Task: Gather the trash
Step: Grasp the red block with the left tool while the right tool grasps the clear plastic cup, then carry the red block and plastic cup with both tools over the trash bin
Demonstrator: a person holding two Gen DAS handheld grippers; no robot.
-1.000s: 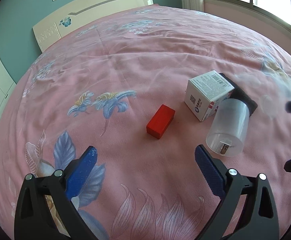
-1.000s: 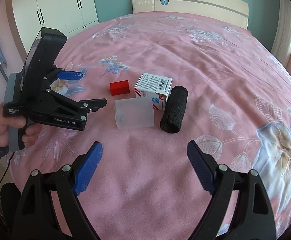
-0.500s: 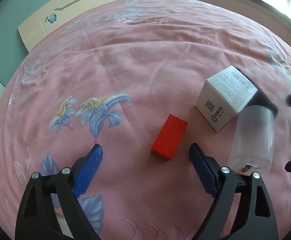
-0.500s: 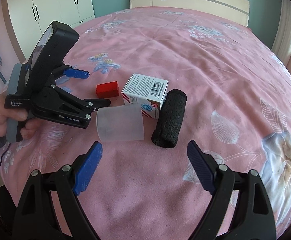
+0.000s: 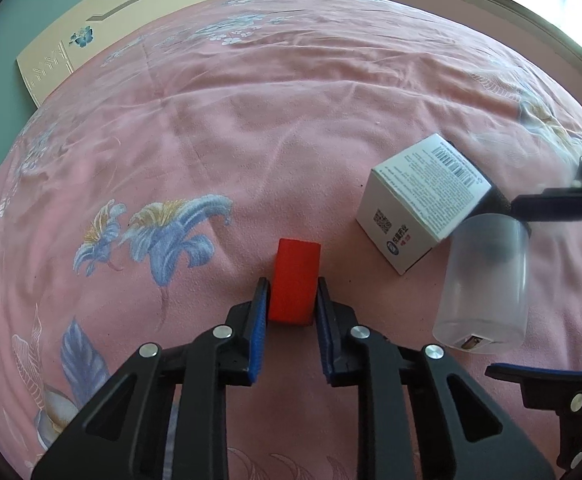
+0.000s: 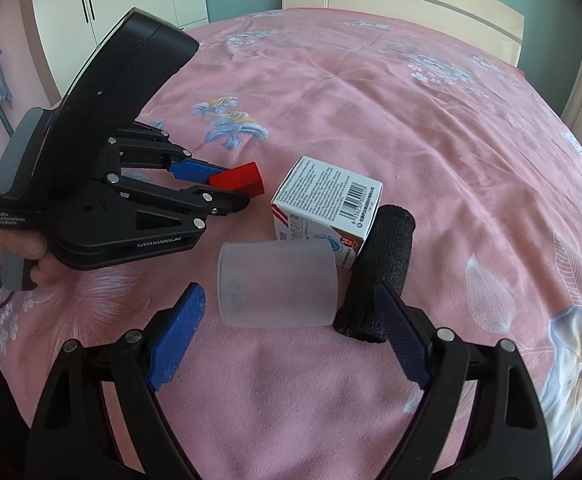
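**Left pinch made, right grab still open: where the pickup could slip**

The left gripper (image 5: 291, 300) pinches the small red rectangular block (image 5: 294, 280) only at its near end, and most of the block sticks out past the blue pads toward twelve o'clock. Lifted from so short a hold, the block could pivot downward or slide free onto the pink flowered bedspread (image 5: 291, 128).

The right gripper (image 6: 291, 320) faces a crowded target. The frosted translucent plastic cup (image 6: 277, 284) lies on its side and is free to roll; a push from one finger alone would send it off. At its three o'clock the rolled black fabric tube (image 6: 375, 276) lies touching or nearly touching it, and the right-hand finger already overlaps that roll in the right wrist view, so the grab may catch the roll too. The white printed cardboard box (image 6: 327, 204) sits just behind, at twelve to one o'clock.

The left jaws have just been closing and now press both sides of the red block. The right jaws have narrowed slightly yet stand spread wide, with the cup between them and no pad visibly touching it.
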